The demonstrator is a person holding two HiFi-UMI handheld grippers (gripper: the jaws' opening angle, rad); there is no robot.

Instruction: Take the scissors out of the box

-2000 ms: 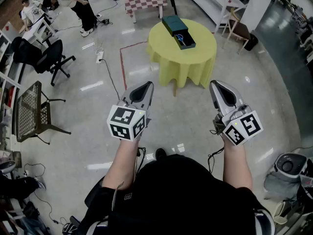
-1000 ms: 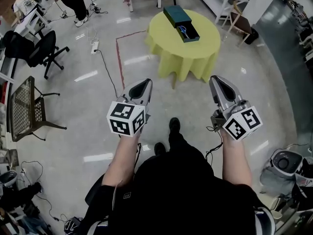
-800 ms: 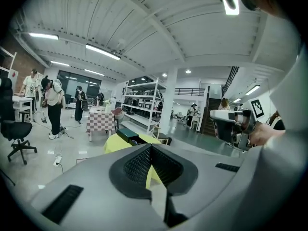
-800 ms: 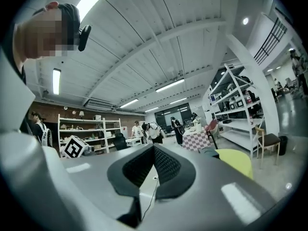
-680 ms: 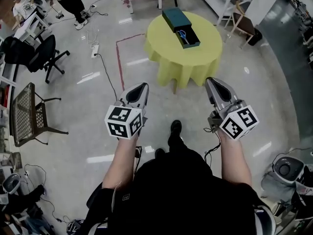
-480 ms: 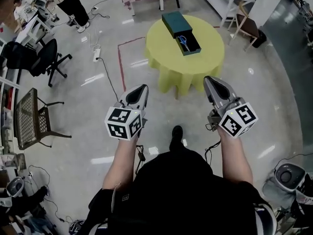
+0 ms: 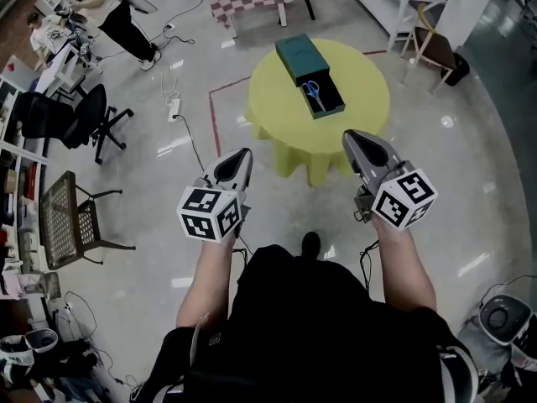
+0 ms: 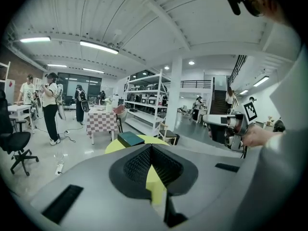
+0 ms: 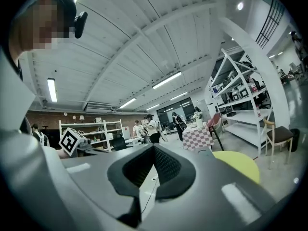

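One pair of blue-handled scissors (image 7: 313, 91) is seen lying in the open tray of one dark green box (image 7: 298, 55), set on one round yellow table (image 7: 277, 112); two grippers are held short of it. The left gripper (image 7: 242, 153) and right gripper (image 7: 349, 135) are each kept with jaws pressed together; nothing is gripped.

Illumination was bright and even, supplied by long white fluorescent ceiling tubes (image 8: 98, 46). The glossy pale grey floor (image 7: 470, 175) carried white glare streaks. The round table draped in yellow cloth (image 7: 277, 99) cast only a soft shadow. Wide-angle distortion bowed straight lines toward every edge, and both gripper views showed dark vignetted corners. The grey moulded left gripper (image 8: 151, 148) was out of focus in the foreground.
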